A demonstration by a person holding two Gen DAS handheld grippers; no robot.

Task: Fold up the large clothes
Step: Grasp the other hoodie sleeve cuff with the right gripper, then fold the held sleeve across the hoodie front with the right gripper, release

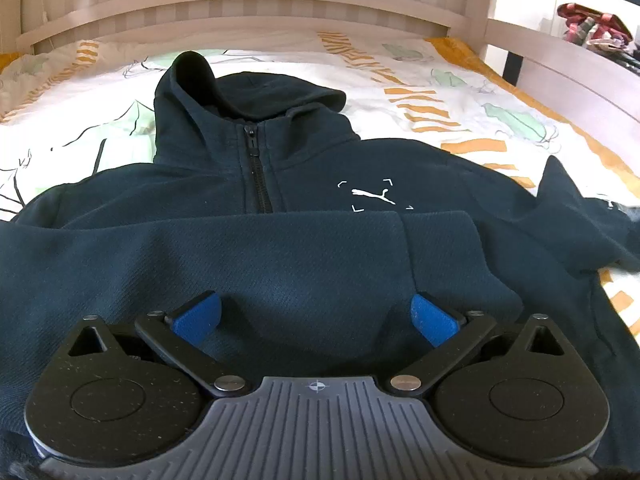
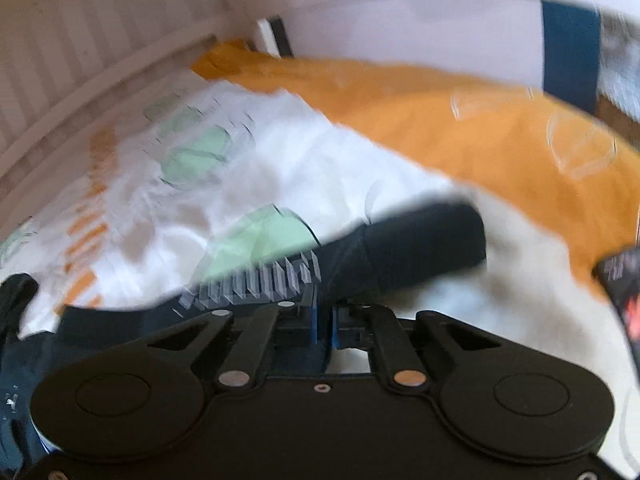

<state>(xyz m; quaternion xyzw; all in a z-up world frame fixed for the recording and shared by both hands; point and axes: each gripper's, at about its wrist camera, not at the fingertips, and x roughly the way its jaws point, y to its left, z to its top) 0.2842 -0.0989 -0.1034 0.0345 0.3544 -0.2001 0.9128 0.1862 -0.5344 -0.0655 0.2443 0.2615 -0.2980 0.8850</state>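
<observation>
Your work surface is a bed: at far left of the left wrist view the slatted pale headboard runs across the back, and below it lies a white bedsheet printed with green leaves and orange stripes. In the middle of that sheet the navy zip hoodie lies face up, hood far, with one sleeve folded across its chest below the white logo. Your left gripper hovers just over that folded sleeve with its blue pads spread wide and holding nothing. At far right a side rail and a pile of reddish items show only in this view. The right wrist view is blurred, yet it alone shows an orange blanket on the far right of the bed, and the hoodie's other sleeve stretched over the sheet. Your right gripper has its fingers pinched together on that sleeve's fabric near the white lettering.
</observation>
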